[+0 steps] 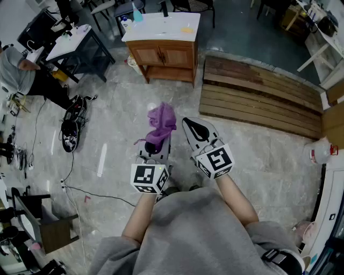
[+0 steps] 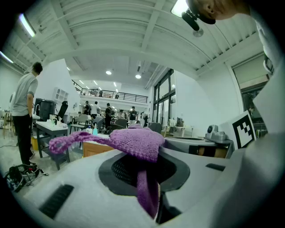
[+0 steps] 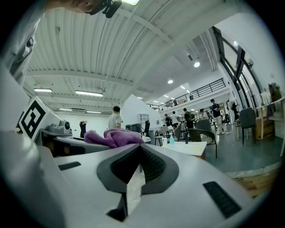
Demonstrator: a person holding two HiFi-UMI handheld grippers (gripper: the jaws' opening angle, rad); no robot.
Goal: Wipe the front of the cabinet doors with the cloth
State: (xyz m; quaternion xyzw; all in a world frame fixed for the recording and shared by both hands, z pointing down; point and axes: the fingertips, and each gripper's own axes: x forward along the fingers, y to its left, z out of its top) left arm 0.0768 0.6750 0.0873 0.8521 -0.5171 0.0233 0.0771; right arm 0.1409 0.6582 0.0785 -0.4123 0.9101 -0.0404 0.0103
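Cloth: purple knit (image 1: 160, 124), bunched into a lump over the tips of the left gripper, well short of the cabinet and not touching it
Cloth axis: in the head view its long axis follows the gripper, running away from the person towards the cabinet and leaning a little right; the lump is at the far end
Cloth ends: in the left gripper view a narrow strip (image 2: 147, 191) drops down into the slot between the jaws, and a thin tail reaches out to the left
Left gripper: (image 1: 156, 152) clenched on that strip, jaws pressed onto it; held low in front of the person, marker cube nearest the body
Right gripper: (image 1: 189, 124) just beside the left one, angled up and to the left so its tip is near the cloth; the two do not visibly touch
Right jaws: drawn together but for a thin slit, with nothing between them
Cabinet: (image 1: 169, 56) wooden, two doors facing the person, standing well ahead on the floor under a white top (image 1: 161, 24)
On the top: a pale blue bottle (image 1: 137, 13) near the left back corner
Boards: (image 1: 258, 94) a slatted wooden platform lying on the floor, right of the cabinet
Table: (image 1: 75, 40) left of the cabinet, with a person (image 1: 16, 70) at its far side
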